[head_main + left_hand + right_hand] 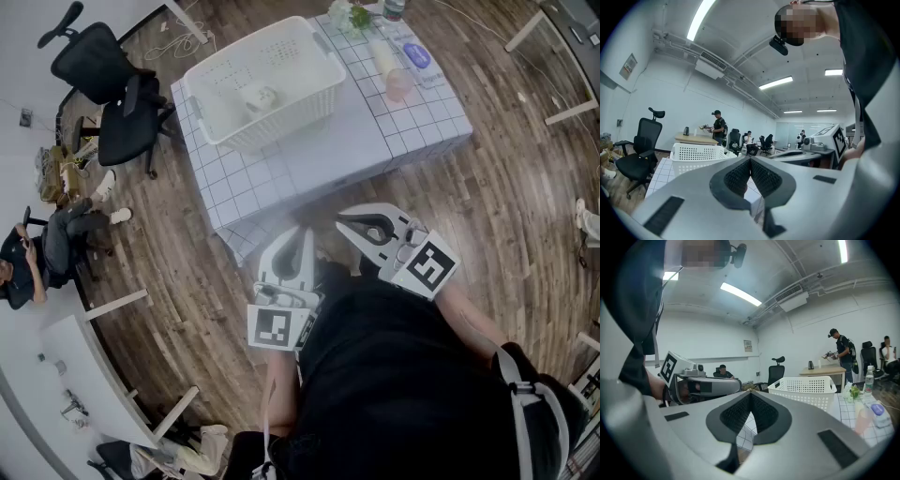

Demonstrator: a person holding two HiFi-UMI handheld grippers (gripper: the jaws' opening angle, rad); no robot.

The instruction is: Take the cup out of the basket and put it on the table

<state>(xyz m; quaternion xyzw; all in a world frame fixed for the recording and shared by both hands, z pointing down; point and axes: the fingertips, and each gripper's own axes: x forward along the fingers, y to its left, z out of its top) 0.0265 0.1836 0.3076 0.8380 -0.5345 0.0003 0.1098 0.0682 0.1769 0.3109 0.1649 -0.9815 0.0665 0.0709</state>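
Note:
A white perforated basket (298,58) stands on the far left part of a table (328,150) covered in a white grid cloth. A pale cup (260,95) lies inside it. My left gripper (302,229) and right gripper (341,219) hover side by side short of the table's near edge, well away from the basket, both shut with nothing between the pads. In the left gripper view the closed left gripper (750,159) points toward the basket (696,153). The right gripper view has the closed right gripper (750,393) with the basket (806,387) ahead to the right.
At the table's right end lie a pink tumbler (398,84), a blue-capped item (418,56), a small plant (356,16) and a bottle (394,8). Black office chairs (117,89) stand left of the table, and a seated person (52,246) is further left. Wood floor surrounds the table.

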